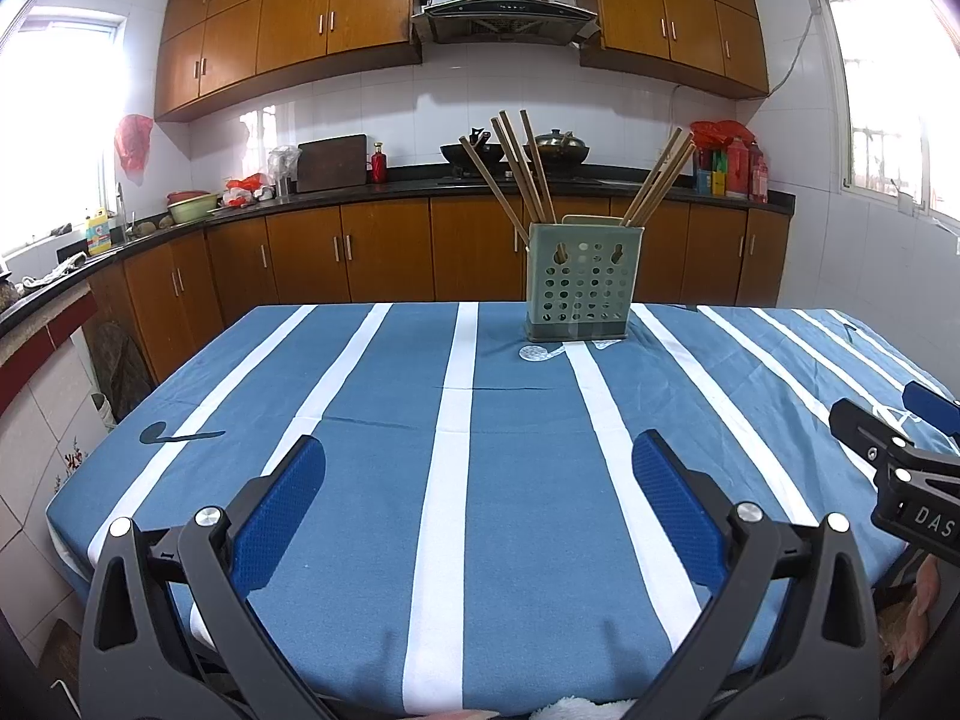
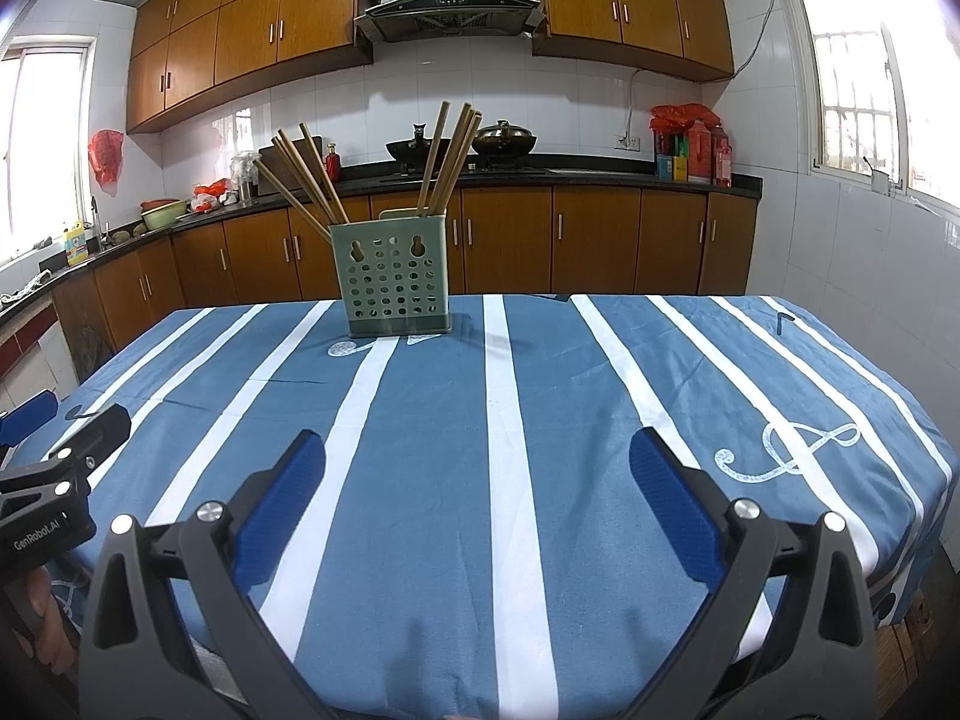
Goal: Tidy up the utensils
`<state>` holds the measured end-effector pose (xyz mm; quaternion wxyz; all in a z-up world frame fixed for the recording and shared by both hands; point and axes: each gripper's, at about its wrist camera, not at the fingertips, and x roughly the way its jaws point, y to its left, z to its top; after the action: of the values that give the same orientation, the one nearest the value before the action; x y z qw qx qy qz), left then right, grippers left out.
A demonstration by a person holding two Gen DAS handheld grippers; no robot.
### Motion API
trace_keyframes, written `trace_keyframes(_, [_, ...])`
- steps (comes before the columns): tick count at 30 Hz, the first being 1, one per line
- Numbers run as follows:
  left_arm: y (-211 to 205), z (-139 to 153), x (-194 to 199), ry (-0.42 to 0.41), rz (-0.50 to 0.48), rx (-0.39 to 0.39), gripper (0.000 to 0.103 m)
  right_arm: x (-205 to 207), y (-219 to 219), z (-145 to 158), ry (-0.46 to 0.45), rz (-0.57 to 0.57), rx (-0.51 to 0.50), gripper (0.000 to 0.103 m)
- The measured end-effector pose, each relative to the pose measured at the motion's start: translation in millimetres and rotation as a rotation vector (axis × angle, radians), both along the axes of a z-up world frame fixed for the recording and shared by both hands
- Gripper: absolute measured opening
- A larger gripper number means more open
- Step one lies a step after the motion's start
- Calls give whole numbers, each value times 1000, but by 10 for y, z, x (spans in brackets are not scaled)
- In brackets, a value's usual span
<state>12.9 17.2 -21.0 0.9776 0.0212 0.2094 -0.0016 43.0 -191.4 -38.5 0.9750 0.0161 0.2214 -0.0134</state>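
Looking along the left tool from its wrist camera, both blue pads stand wide apart with nothing between them, above the near part of the striped counter. The green holder stands upright at the far edge, well apart from the tool, with two bunches of chopsticks: one fanned to the left, one leaning right. No loose utensil shows on the cloth. The right tool enters at the right edge.

From the right wrist camera, the right tool is likewise spread wide and empty, low over the near counter. The holder sits ahead and slightly left, its chopsticks and splayed outward.

Since everything seems already in the holder, the job looks nearly done or not yet started. Any reach should come from above, closing on one stick near its upper end and lifting straight, while the other tool steadies the light holder so it does not tip.
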Motion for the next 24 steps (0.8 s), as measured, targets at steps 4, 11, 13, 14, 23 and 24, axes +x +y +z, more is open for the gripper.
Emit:
trace_keyframes(4, [0, 2, 5, 0, 1, 0, 101, 1, 5, -1, 0, 0, 0, 99])
trace_keyframes(11, [3, 4, 4, 1, 1, 0, 101, 1, -5, 2, 0, 0, 1, 99])
trace_keyframes(13, [2, 3, 1, 1, 1, -1, 101, 2, 4, 0, 0, -1, 0, 99])
trace_keyframes(14, [3, 5, 5, 1, 1, 0, 101, 1, -6, 2, 0, -1, 1, 99])
trace_keyframes(23, [4, 6, 4, 1, 0, 0, 101, 2, -2, 3, 0, -1, 1, 99])
trace_keyframes(24, [3, 7, 4, 1, 1, 0, 101, 2, 3, 2, 0, -1, 1, 99])
